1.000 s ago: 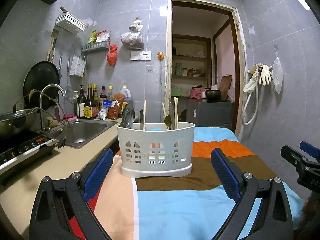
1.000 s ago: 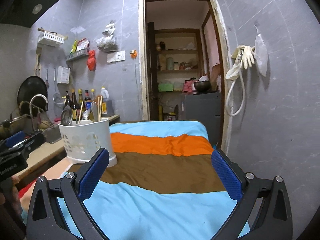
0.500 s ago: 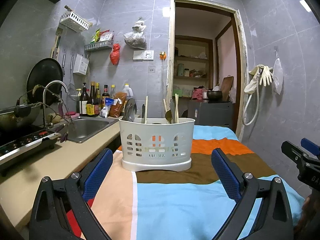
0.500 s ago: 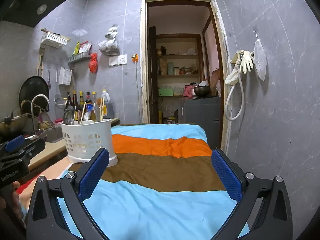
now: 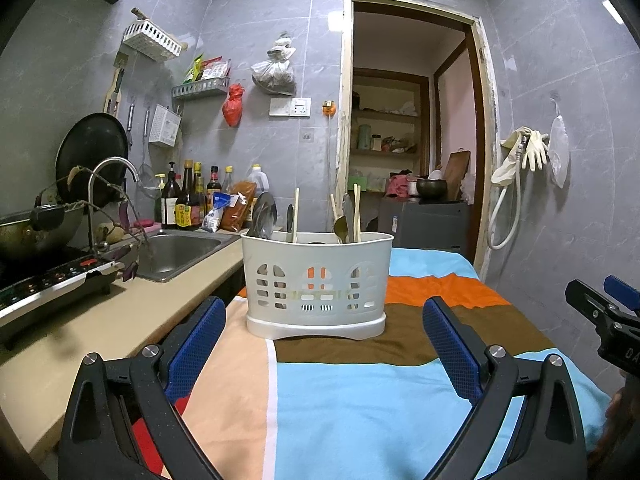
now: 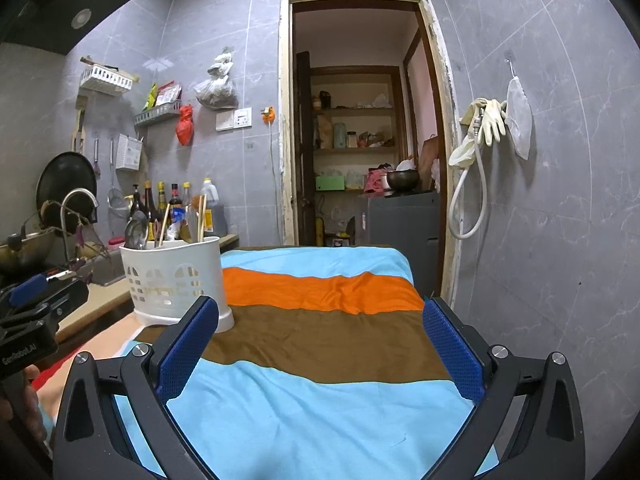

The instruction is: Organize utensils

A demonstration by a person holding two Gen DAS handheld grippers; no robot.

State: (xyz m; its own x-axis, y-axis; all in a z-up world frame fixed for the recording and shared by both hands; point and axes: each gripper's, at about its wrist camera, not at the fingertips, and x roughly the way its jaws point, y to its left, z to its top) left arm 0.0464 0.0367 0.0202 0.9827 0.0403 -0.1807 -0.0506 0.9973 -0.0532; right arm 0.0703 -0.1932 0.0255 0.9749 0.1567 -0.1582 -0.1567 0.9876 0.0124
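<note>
Your left gripper and right gripper remain spread wide, empty. The white utensil basket on the striped cloth hasn't moved.

Dim, cool indoor light; sharp focus, fisheye-bent dark corners.

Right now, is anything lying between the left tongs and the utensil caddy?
No. The left wrist view shows only bare striped cloth between the open left tongs and the utensil caddy.

Matt white plastic caddy on soft striped cloth
</note>
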